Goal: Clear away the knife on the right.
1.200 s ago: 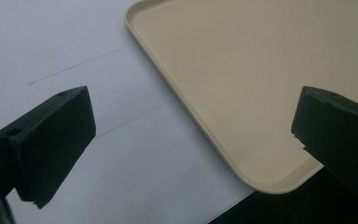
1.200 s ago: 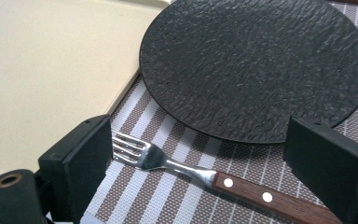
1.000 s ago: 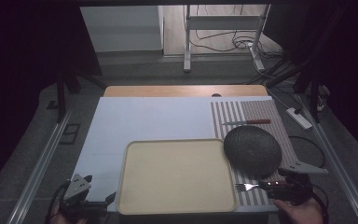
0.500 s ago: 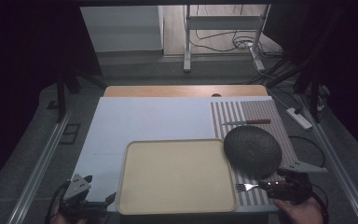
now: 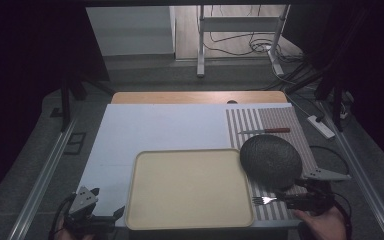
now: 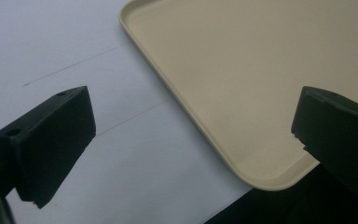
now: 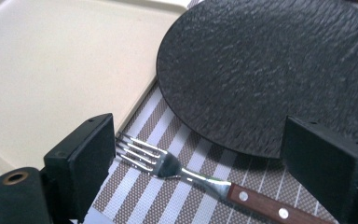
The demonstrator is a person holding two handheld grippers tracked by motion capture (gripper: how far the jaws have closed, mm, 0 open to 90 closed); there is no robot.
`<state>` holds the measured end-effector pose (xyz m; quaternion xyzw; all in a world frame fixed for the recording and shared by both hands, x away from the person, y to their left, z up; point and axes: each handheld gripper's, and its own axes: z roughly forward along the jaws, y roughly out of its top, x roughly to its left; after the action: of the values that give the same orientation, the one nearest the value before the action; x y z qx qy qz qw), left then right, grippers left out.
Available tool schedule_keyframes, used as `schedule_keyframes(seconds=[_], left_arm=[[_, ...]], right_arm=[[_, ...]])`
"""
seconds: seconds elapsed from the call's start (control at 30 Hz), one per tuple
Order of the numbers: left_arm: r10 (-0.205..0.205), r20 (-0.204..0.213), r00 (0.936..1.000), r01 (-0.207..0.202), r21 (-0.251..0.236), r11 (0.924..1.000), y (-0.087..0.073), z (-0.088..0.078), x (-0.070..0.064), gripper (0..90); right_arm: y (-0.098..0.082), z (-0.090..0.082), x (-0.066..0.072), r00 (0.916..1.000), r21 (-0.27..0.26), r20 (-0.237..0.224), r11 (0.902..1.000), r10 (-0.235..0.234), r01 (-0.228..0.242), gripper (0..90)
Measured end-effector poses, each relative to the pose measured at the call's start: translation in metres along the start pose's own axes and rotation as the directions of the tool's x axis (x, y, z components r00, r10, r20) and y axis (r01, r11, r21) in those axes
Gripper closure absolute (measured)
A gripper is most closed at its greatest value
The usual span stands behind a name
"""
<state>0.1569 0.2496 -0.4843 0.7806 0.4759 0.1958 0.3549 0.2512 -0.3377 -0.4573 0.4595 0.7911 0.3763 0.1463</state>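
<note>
Wood-handled steel fork (image 7: pixel 200 179) flat on striped brown placemat (image 7: pixel 177 200), between cream plastic tray (image 7: pixel 51 70) and black textured round plate (image 7: pixel 270 70). Right claw (image 7: pixel 205 163) spread wide, straddling it: lower, centre on handle, then close. Left claw (image 6: pixel 186 140) open, empty.

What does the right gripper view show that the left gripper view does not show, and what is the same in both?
Right gripper view: a fork with a wooden handle lies on the striped placemat between the open right tongs, beside the black plate.

Left gripper view: the white table cover and the near left corner of the tray, between the open left tongs.

Both: the beige tray, with nothing on the part seen.
</note>
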Motion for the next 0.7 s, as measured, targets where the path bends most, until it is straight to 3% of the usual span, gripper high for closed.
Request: schedule_keyframes(seconds=[0.5,0.7], left_arm=[[0.003,-0.003,1.0,-0.003,0.006,1.0,0.0,0.001,-0.001,0.0],[0.001,-0.003,1.0,-0.001,0.008,1.0,0.0,0.001,0.0,0.0]], right_arm=[[0.02,0.006,-0.007,0.9997,0.018,0.002,0.9995,-0.024,0.024,13.0],[0.033,0.013,-0.015,0.9992,0.028,0.016,0.9989,-0.037,0.037,13.7]])
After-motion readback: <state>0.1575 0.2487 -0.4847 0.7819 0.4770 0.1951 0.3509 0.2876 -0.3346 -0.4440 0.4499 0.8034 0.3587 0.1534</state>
